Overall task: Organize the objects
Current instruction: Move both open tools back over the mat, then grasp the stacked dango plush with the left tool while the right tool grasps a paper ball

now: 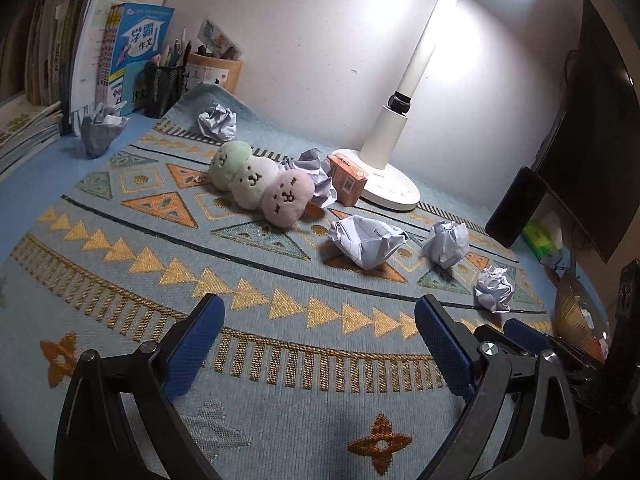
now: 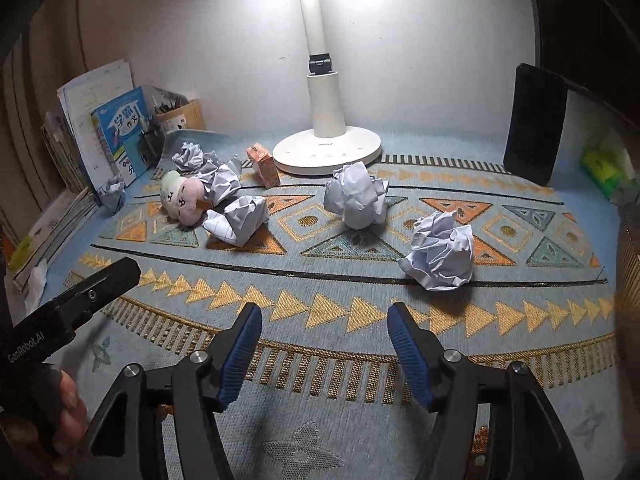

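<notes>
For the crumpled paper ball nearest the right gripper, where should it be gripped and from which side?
Grip the paper ball across its bulging middle, coming from the front with the open right gripper. It lies loose on the mat, clear on both sides.

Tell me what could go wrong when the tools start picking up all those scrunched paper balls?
Both tools, the left tool and right tool, are open and hold nothing.

1. One paper ball lies squeezed between the plush toy and the small orange box. Grabbing it could drag or tip them.

2. The lamp base and the leaning phone stand near other balls. A wide swing might knock the phone down.

3. A light paper ball may roll away when pinched.
</notes>
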